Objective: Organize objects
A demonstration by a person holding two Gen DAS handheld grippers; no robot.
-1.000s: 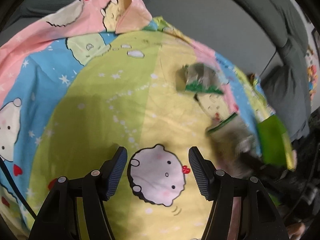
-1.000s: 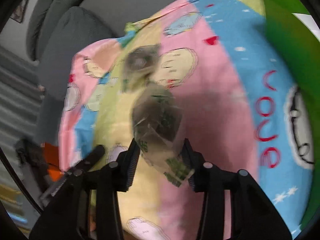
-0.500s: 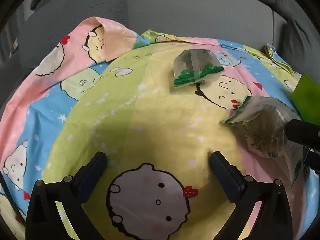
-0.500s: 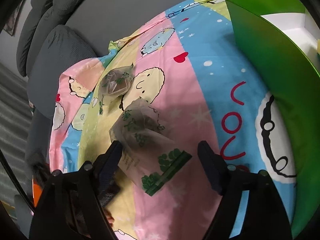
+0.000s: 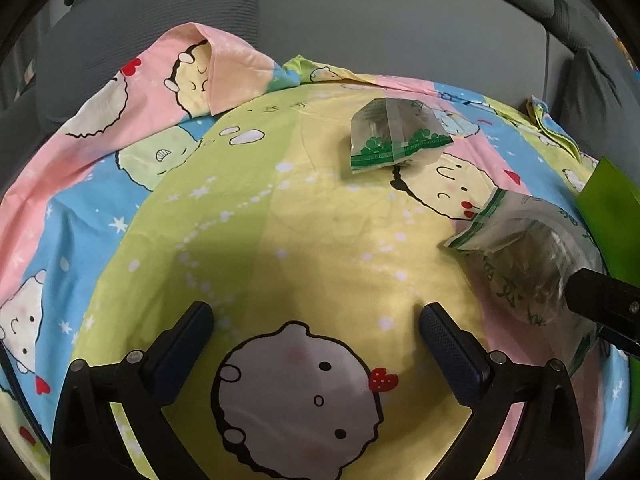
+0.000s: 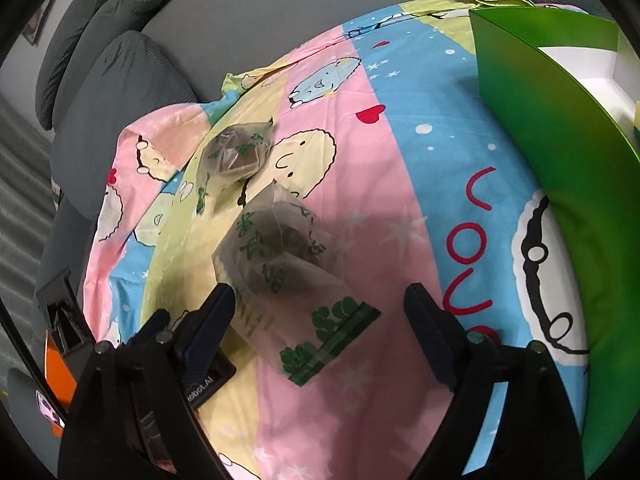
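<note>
Two clear tea packets with green print lie on a cartoon-print sheet (image 5: 280, 220). The near packet (image 6: 280, 276) lies between my right gripper's (image 6: 320, 316) wide-open fingers, loose on the sheet; it also shows at the right of the left wrist view (image 5: 524, 264). The far packet (image 5: 394, 136) lies further back, also seen in the right wrist view (image 6: 238, 150). My left gripper (image 5: 316, 336) is open and empty above the sheet, left of the near packet. A green box (image 6: 560, 184) with a white inside stands at the right.
The sheet (image 6: 400, 200) covers a grey sofa seat; grey cushions (image 6: 116, 80) and the backrest (image 5: 360, 20) rise behind. The sheet's back left corner (image 5: 224, 72) is folded up. The green box's edge (image 5: 612, 216) shows at the far right.
My right gripper has opened and let go of the near packet, which now lies on the sheet. My left gripper has opened wider and its view has swung toward the packets.
</note>
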